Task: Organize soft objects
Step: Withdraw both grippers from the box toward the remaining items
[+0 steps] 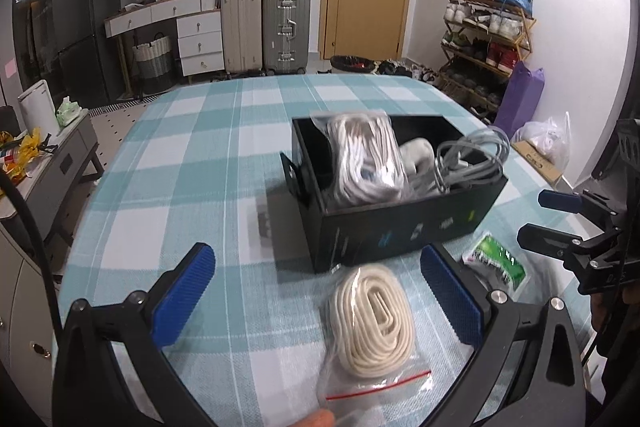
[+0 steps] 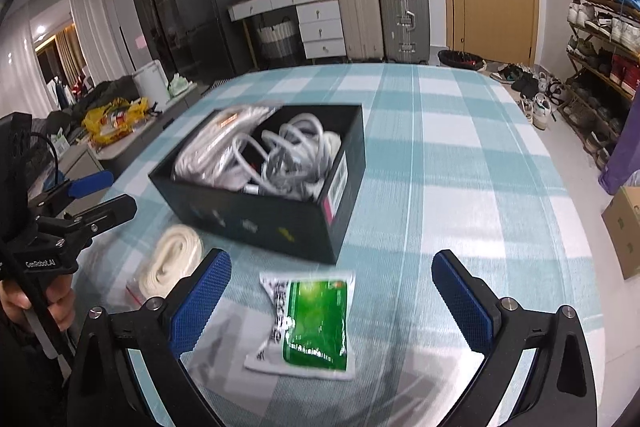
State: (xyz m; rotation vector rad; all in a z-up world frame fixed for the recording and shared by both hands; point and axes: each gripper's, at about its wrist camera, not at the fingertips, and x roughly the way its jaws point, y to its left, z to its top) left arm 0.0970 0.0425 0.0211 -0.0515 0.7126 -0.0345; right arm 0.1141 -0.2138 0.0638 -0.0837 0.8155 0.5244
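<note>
Both tools wide, empty: left tool (image 1: 316, 291) straddling bagged rope (image 1: 374, 323) lower centre, right tool (image 2: 332, 295) over green packet (image 2: 310, 323); centre pads, pinch gently, lift into black box (image 1: 400, 223)

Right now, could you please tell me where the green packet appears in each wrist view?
Left wrist view: green packet at right, before the black box.
Right wrist view: green packet at bottom centre, on the tablecloth.
Shared landmark: the black box, just behind it in both.
</note>
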